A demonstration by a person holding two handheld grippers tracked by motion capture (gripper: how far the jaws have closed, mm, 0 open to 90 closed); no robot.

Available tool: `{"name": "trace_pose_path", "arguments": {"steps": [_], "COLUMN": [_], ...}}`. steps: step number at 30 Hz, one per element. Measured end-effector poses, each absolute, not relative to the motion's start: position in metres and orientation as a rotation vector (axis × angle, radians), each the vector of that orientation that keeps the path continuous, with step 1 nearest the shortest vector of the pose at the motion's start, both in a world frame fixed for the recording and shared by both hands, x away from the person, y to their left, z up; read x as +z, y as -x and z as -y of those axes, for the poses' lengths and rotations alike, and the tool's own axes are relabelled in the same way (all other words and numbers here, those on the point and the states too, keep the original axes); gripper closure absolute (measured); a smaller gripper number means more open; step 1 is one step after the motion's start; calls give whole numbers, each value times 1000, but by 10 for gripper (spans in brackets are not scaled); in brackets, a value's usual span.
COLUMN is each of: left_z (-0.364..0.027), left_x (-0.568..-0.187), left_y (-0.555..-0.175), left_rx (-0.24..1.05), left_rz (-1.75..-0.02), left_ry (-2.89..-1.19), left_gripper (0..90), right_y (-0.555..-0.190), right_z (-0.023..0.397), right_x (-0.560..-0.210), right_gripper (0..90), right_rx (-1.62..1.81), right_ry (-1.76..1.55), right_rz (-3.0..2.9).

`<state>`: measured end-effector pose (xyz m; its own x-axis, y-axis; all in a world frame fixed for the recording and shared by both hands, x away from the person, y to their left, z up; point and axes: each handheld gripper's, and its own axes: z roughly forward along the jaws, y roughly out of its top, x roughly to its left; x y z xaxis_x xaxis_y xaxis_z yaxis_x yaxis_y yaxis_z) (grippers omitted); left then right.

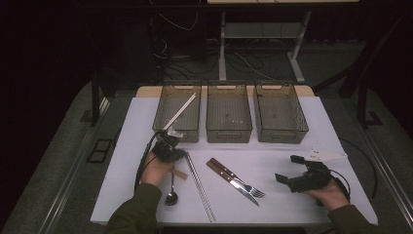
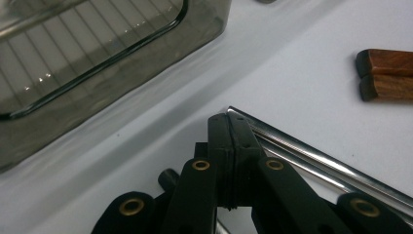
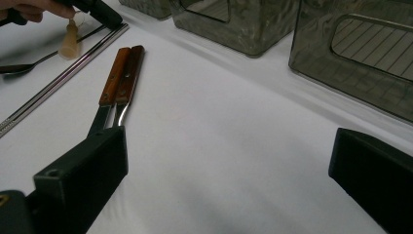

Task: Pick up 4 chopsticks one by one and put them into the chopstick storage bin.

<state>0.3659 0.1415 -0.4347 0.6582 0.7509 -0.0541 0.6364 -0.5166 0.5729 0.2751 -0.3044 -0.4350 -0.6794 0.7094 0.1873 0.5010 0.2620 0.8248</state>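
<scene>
Chopsticks are what your left hand is working at: the pair of long, thin, polished steel chopsticks (image 1: 199, 185) lies on the white table (image 1: 292, 200) with its far ends right at the tip of your left gripper (image 1: 174, 145), and its long axis runs from there back toward your edge of the table, slanting a little rightward. In the left gripper view the two black jaws are pressed together with nothing visibly caught between them, and the bright round rods (image 2: 311, 156) pass just beside the tip on its right, so the pair looks not yet grasped; I judge you would have to open the jaws and come across the rods, not along them. Just behind that gripper stands the leftmost smoky transparent plastic bin (image 1: 178, 111), with a pale flat stick leaning in it, so the lift to it is short. A metal spoon (image 1: 171, 192) lies near your left wrist. Further right, a wooden-handled knife (image 1: 233, 183) and a wooden-handled fork (image 1: 238, 179) lie side by side, well apart from the rods. Your right gripper (image 1: 291, 171) rests at the right of the table with its jaws spread wide and empty, far from the chopsticks, so the left hand is plainly the nearer one.
</scene>
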Motion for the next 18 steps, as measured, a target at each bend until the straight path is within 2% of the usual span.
{"name": "trace_pose_path", "arguments": {"steps": [18], "left_z": [-110], "left_x": [-436], "left_y": [-381], "left_rx": [263], "left_rz": [-999], "left_ry": [-2333], "left_gripper": [895], "right_y": [-275], "right_z": [305], "right_x": [-435], "right_gripper": [8], "right_rx": [1384], "right_ry": [-1123], "right_rz": [-2307]}}
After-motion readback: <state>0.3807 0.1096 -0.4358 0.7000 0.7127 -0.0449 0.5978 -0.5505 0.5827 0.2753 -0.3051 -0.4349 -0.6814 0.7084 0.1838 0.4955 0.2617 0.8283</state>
